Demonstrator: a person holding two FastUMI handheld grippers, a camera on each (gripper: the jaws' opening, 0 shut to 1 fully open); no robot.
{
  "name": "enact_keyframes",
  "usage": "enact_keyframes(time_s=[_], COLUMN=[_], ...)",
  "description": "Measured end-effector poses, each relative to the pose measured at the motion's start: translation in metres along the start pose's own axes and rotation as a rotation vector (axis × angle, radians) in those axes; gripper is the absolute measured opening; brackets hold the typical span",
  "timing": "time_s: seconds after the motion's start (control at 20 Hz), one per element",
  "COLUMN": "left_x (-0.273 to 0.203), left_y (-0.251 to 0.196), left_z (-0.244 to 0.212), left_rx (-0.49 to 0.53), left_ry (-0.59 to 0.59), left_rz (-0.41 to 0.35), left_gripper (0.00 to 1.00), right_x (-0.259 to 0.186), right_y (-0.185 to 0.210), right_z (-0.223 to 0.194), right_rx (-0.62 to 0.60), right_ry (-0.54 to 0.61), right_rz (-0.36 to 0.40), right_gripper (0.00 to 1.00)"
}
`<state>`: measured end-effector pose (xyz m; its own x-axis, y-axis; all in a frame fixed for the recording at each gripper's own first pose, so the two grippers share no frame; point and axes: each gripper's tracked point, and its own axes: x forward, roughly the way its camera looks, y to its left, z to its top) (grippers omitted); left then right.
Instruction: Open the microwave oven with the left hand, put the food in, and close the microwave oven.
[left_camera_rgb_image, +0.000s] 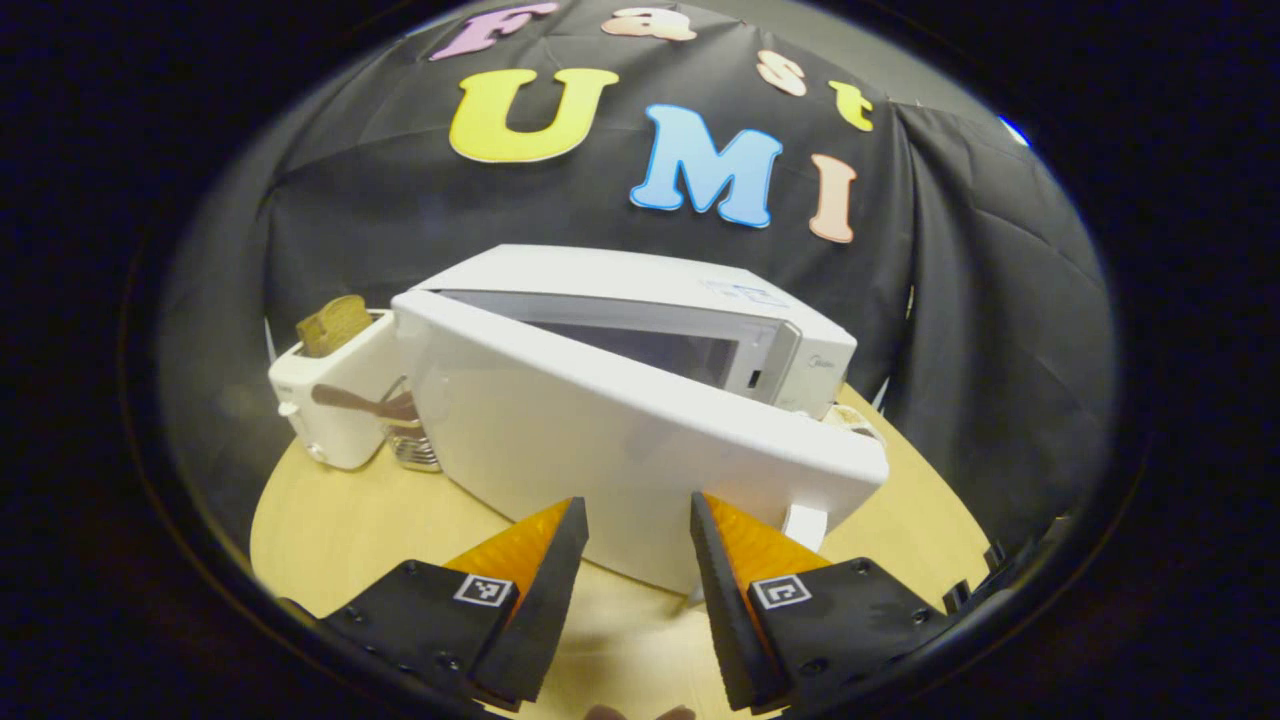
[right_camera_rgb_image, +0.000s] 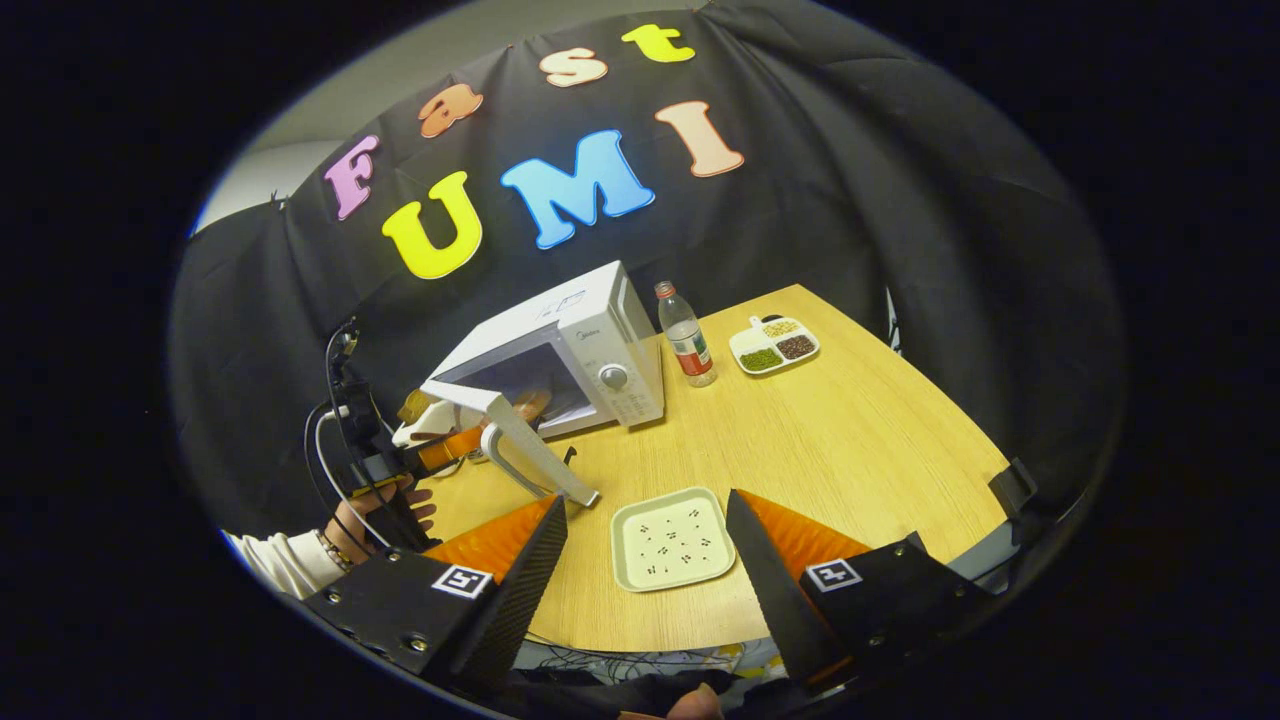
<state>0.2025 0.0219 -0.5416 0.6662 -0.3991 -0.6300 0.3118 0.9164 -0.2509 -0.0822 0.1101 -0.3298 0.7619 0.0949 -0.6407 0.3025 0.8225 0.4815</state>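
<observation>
While the white box-shaped microwave oven (right_camera_rgb_image: 575, 345) is standing with its white door (left_camera_rgb_image: 620, 440) swung partly out, the opening step is looking largely done, though the door may need to go wider. In the right gripper view, the left gripper (right_camera_rgb_image: 440, 450) is sitting just beside or against the inner face of that door, near its curved white handle (right_camera_rgb_image: 505, 455); whether its fingers are pressing anything cannot be told there. In the left gripper view its 2 fingers are spread apart, with nothing between them, pointing at the door's outer face. The right gripper (right_camera_rgb_image: 645, 540) is also spread wide and holding nothing, hovering above a pale square plate (right_camera_rgb_image: 672, 540) speckled with small dark bits, presumably the food, which is lying on the round light-wood table (right_camera_rgb_image: 850, 440) in front of the oven. Loading and closing are still to come. The door's free edge is jutting toward the plate, narrowing the path inward; a clear plastic bottle (right_camera_rgb_image: 686, 335) and a white 3-compartment dish (right_camera_rgb_image: 774, 344) are standing well apart to the oven's far side, leaving open tabletop there.
</observation>
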Motion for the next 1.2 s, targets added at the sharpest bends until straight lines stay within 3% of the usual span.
enact_keyframes(time_s=[0.25, 0.3, 0.35, 0.4, 0.8, 0.95, 1.2], left_x=[0.036, 0.044, 0.052, 0.058, 0.096, 0.099, 0.100], left_y=[-0.028, -0.032, -0.033, -0.034, -0.020, -0.018, -0.015], left_z=[0.027, 0.031, 0.033, 0.034, 0.055, 0.049, 0.048], left_rx=[0.160, 0.185, 0.204, 0.210, 0.156, 0.087, 0.057], left_ry=[-0.046, -0.055, -0.054, -0.052, -0.069, -0.057, -0.060], left_rz=[-0.059, -0.062, -0.064, -0.064, -0.026, -0.035, -0.021], left_gripper=[0.78, 0.75, 0.78, 0.73, 0.77, 0.79, 0.79], right_x=[-0.003, -0.003, -0.003, -0.002, 0.002, 0.006, 0.015], right_y=[0.007, 0.007, 0.006, 0.005, 0.004, 0.005, 0.008], right_z=[0.000, 0.002, 0.002, 0.001, 0.010, 0.013, 0.015], right_rx=[0.029, 0.035, 0.040, 0.044, 0.025, 0.018, 0.013], right_ry=[0.001, -0.004, -0.006, -0.002, 0.007, 0.015, 0.038], right_rz=[-0.066, -0.074, -0.084, -0.091, -0.131, -0.134, -0.130], right_gripper=[0.98, 0.98, 0.98, 0.98, 0.98, 0.98, 0.98])
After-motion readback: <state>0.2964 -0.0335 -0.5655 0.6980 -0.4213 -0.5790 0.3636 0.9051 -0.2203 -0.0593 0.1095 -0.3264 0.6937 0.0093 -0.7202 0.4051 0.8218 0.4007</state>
